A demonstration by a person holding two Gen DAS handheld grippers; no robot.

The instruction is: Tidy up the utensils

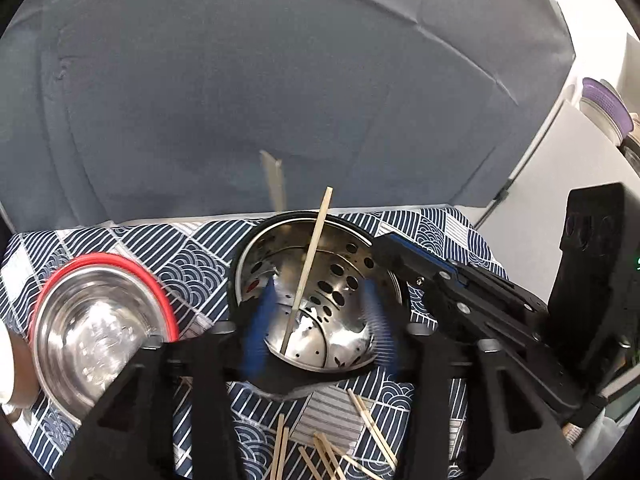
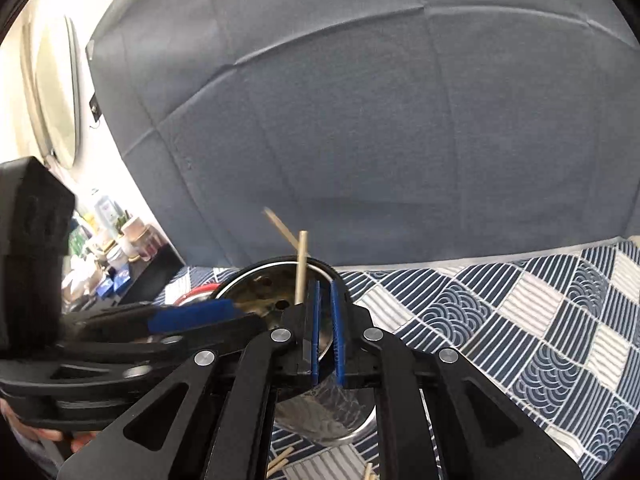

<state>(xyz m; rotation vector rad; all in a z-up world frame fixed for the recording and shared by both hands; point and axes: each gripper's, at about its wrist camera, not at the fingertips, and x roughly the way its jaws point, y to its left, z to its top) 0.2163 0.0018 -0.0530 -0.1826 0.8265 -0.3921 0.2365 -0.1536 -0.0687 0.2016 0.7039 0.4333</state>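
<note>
Covered the table: a navy-and-white wave-patterned cloth point(image 1: 192, 248). Stood at its far middle: a perforated round steel holder point(image 1: 320, 296), one pale wooden chopstick point(image 1: 308, 268) leaning inside. Left gripper point(image 1: 320, 320) jaws released, straddling it; right gripper point(image 2: 326, 320) jaws nearly clenched, empty. Lay scattered nearer: loose wooden chopsticks point(image 1: 332, 452).

We look down along each claw, close over the holder point(image 1: 316, 296); our left view sits to its left, the right opposite, both sharing holder, cloth point(image 2: 520, 312) and headboard point(image 1: 280, 80).
</note>
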